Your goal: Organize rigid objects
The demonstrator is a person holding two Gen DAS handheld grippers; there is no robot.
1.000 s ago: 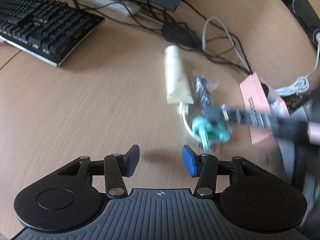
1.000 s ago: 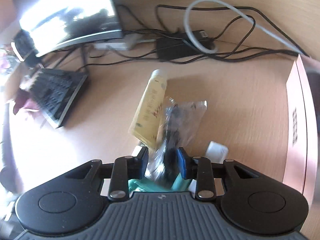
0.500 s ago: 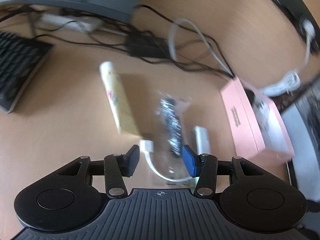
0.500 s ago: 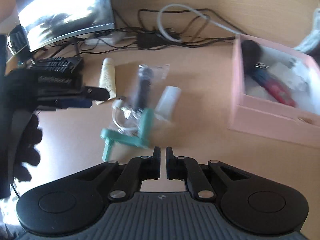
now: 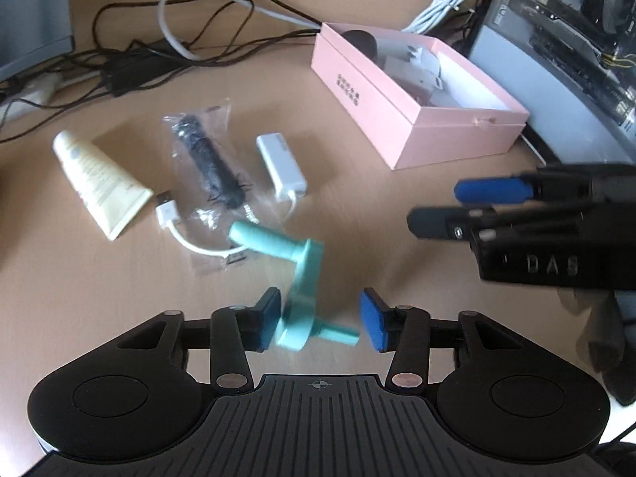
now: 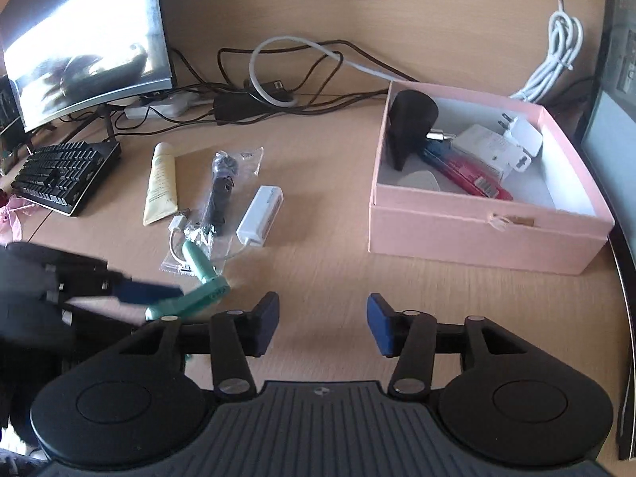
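Your left gripper (image 5: 320,326) sits low in the middle of its own view, and its jaws are closing. The teal crank (image 5: 303,290) is between the two blue pads. The left pad looks right beside it, but the right pad has a gap, so the crank is not pinched. One end of the crank lies on a clear bag (image 5: 206,167) with a black thing inside.

Your right gripper (image 6: 322,324) is low in the middle of its own view. Its jaws are opening and nothing is between them, just bare desk (image 6: 318,246).

The other small things lie left of the middle in the right view: a cream tube (image 6: 161,177), then the bag, then a white adapter (image 6: 260,214) with a short white cable (image 5: 179,226). The tube and the adapter are on either side of the bag.

The pink box (image 6: 477,234) is on the right side of that view, open on top. It holds a black plug, white chargers and a red thing.

At the upper left you see a monitor (image 6: 87,39) and a keyboard (image 6: 63,175).
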